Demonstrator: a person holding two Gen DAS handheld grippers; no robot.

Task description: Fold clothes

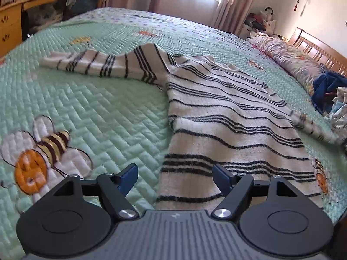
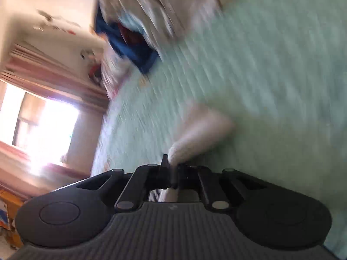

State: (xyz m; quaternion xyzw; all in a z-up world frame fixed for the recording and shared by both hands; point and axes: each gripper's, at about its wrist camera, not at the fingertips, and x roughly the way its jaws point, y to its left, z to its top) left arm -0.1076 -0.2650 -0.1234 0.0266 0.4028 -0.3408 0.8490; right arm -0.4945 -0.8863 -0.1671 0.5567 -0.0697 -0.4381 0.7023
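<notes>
A white sweater with black stripes [image 1: 227,117] lies spread on the green quilted bed [image 1: 97,108]. Its left sleeve [image 1: 104,65] stretches out to the left; its right sleeve [image 1: 314,127] runs off toward the right edge. My left gripper [image 1: 175,174] is open and empty, just above the sweater's near hem. In the right wrist view, which is tilted and blurred, my right gripper [image 2: 172,164] is shut on a pale piece of the sweater [image 2: 201,130], held over the green quilt [image 2: 271,75].
A pile of blue and light clothes [image 1: 329,95] lies at the bed's right side, also in the right wrist view [image 2: 130,41]. A pillow [image 1: 288,56] and wooden headboard [image 1: 314,45] are at the far right. A wooden desk [image 1: 13,19] stands far left.
</notes>
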